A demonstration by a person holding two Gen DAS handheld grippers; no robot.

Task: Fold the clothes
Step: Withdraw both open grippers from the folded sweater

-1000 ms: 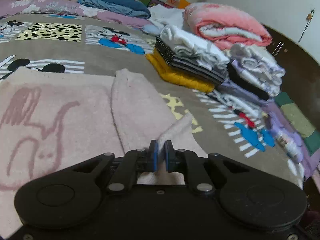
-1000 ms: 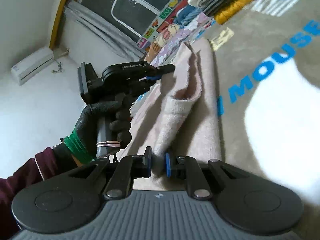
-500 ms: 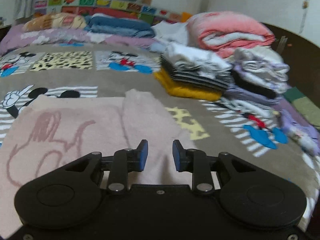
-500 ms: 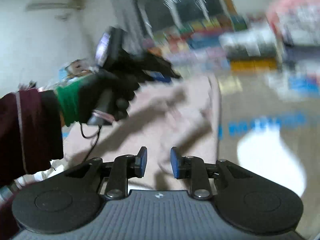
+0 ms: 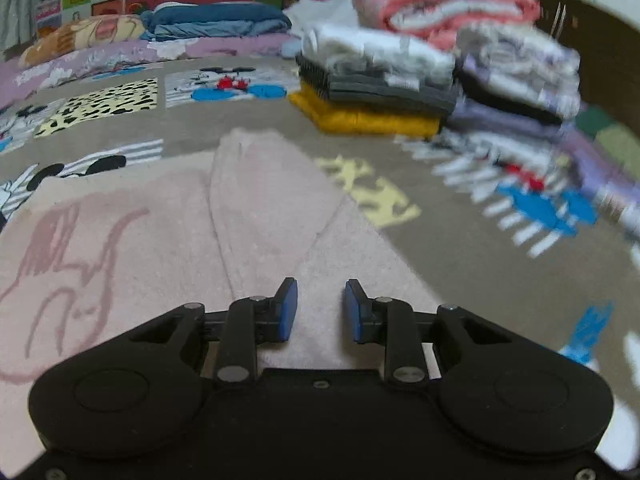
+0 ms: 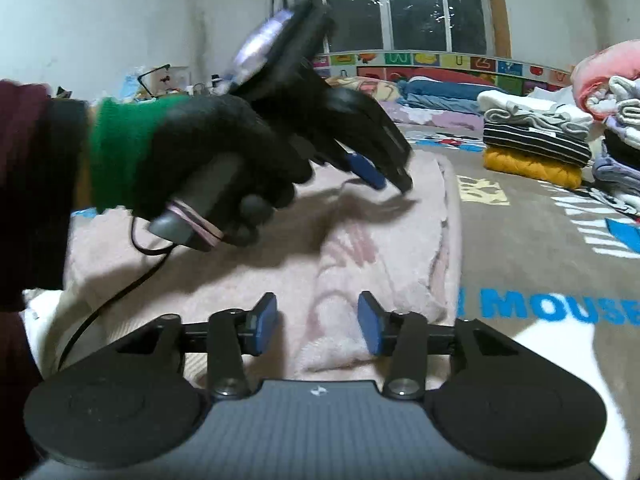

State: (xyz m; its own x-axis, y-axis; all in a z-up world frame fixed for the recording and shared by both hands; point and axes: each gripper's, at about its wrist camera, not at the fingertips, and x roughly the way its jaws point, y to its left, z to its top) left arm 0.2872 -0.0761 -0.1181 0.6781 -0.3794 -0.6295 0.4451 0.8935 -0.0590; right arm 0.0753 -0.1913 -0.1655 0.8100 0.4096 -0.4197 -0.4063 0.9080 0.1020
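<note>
Lying soft and limp on the bed (image 5: 248, 120), pink sweater (image 5: 168, 240) (grasp at hems); left hand-held gripper (image 5: 318, 310) released, right hand-held gripper (image 6: 318, 326) opening, empty.

In the left wrist view the stacks (image 5: 400, 92) of folded clothes at the right are smeared by motion, so single garments there cannot be told apart; the pink top (image 5: 168, 240) runs off the left edge and under the hand-held gripper's body, hiding its near hem. In the right wrist view the left hand-held gripper (image 6: 384, 176) and the gloved hand (image 6: 224, 160) holding it are blurred, and they cover the top's far part; the sleeve (image 6: 24, 184) is cut by the left edge; the blue lettering (image 6: 556, 312) on the bed runs off the right edge.
</note>
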